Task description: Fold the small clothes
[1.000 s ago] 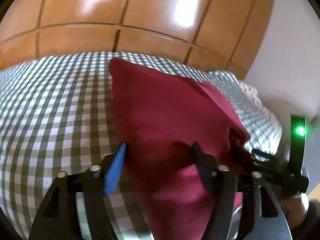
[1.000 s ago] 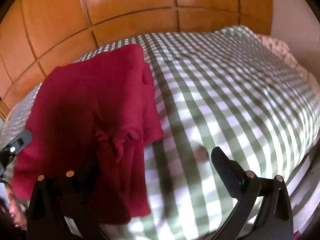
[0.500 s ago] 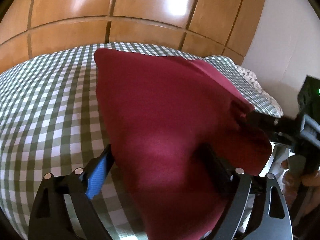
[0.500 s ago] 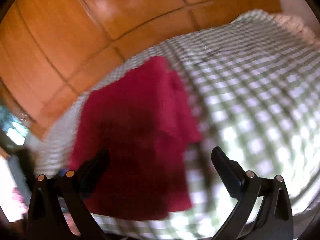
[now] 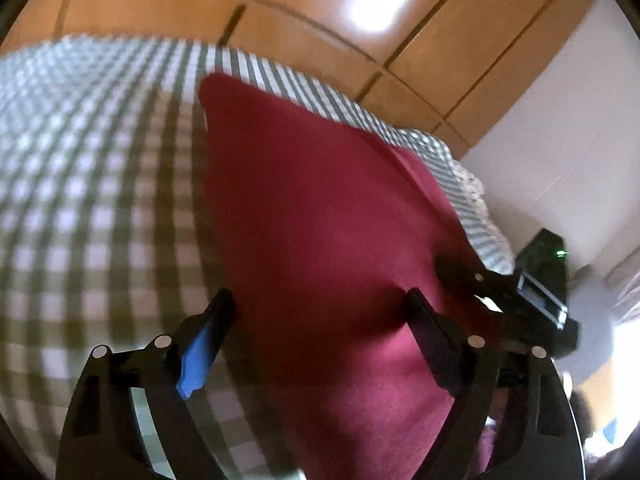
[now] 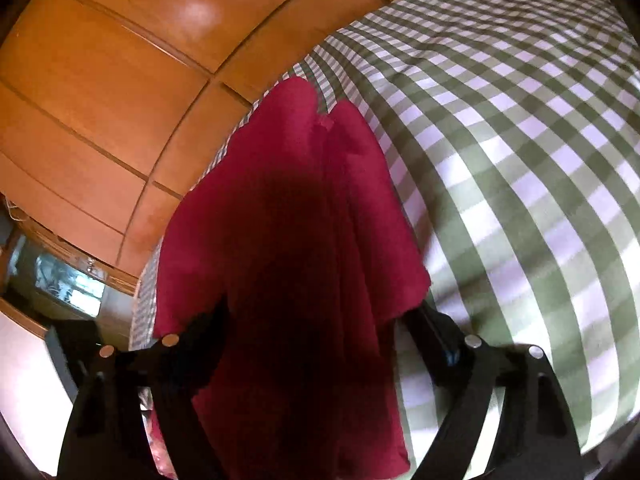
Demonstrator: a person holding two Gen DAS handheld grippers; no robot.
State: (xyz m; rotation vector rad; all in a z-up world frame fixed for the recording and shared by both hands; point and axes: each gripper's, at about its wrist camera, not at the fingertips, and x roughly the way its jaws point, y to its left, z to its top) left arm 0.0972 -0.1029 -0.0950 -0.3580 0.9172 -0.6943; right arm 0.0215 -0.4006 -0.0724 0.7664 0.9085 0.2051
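- Lying on the checked bedcover (image 5: 100,208), the red garment (image 5: 320,240) was spread out ahead of both tools, its near edge reaching between their fingers.
- The left gripper (image 5: 320,312) was seen wide apart and closing slightly, cloth between its jaws but not pinched.
- The right gripper (image 6: 320,320) was likewise wide and closing, cloth draped between its jaws; no firm grip could be made out.
- Wooden panels (image 6: 120,60) were seen beyond the bed.
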